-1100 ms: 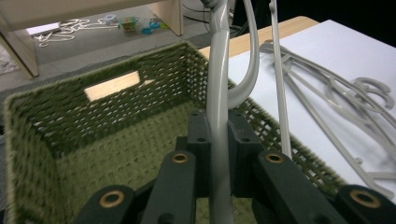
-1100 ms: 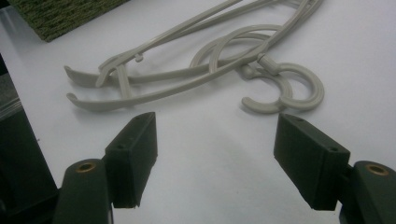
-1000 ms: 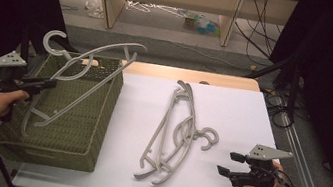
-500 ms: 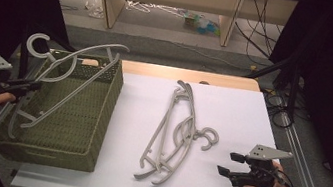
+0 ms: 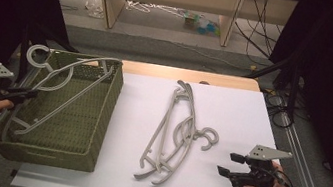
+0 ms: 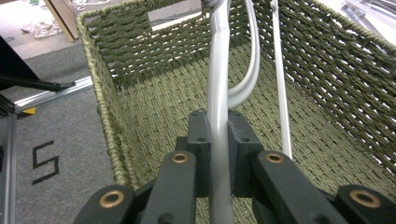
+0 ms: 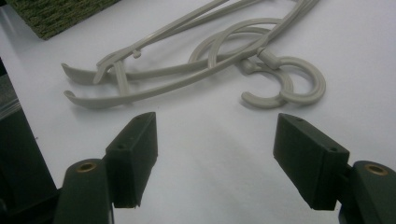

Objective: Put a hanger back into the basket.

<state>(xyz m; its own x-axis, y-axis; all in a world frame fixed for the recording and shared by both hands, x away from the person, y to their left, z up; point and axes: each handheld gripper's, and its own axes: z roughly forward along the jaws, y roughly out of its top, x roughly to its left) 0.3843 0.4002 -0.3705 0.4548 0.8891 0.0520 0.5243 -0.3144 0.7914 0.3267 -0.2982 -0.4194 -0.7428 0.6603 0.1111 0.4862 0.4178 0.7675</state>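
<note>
where the basket [image 5: 100, 113] gapes, jaws clamp hanger [image 6: 219, 116].

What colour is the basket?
Olive green woven basket, clearest in the left gripper view.

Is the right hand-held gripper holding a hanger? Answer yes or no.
No: in the right gripper view the right hand-held gripper stands open and empty over the white table, short of the grey hangers.
</note>
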